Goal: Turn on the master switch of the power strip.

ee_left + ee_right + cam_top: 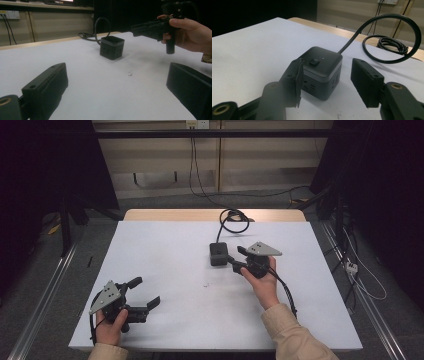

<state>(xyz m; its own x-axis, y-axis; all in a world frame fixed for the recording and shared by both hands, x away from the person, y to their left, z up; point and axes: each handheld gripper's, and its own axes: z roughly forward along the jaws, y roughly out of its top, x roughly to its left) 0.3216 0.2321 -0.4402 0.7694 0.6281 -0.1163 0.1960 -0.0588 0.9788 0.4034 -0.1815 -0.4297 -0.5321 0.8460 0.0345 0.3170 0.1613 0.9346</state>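
1. The table (165, 250) is covered by a white sheet; a strip of bare wood is exposed along its far edge.
2. The right claw (238, 260) is held in the person's right hand (265, 282) right of the table's middle, with a grey three-cornered plate on top. Its jaws are spread apart and nothing is gripped. In the right gripper view, the jaws are seen on either side of the near corner of the power cube; whether the left jaw touches the cube cannot be told.
3. The left claw (145, 292) is held in the left hand (110, 327) near the table's front left corner, well apart from the cube. Its jaws are released and wide open, with bare table between them in the left gripper view.
4. The black power cube (322, 71) is set upright on the table, right of centre and just beside the right claw. Slotted sockets are visible on its sides and a small square button on its top.
5. The black cable (392, 37) is run from the cube's far side in a raised loop, then coiled at the table's far edge.
6. A small dark speck (130, 74) is seen on the sheet near the middle.
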